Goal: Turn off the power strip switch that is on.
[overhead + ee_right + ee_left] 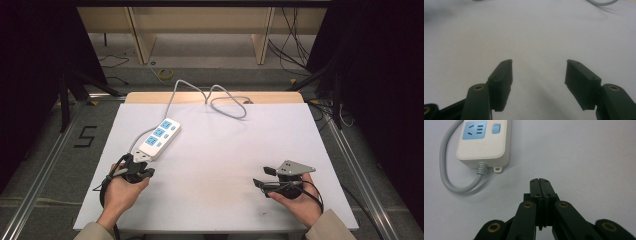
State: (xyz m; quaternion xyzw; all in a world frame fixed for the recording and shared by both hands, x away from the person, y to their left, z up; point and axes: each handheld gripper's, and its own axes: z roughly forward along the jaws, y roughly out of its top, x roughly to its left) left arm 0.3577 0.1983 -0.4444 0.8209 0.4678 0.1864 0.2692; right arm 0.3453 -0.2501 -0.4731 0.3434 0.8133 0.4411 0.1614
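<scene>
Jaws beside white, blue-socketed power strip (484, 141)

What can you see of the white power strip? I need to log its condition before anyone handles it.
The white plastic power strip lies flat and diagonal on the pale table, left of centre. It has rounded corners, three blue socket panels in a row, each with a small blue switch beside it, and a mounting tab at its near end. Its grey cord leaves that end, curls back alongside and loops at the table's far edge. The left gripper sits nearby, not touching.
</scene>
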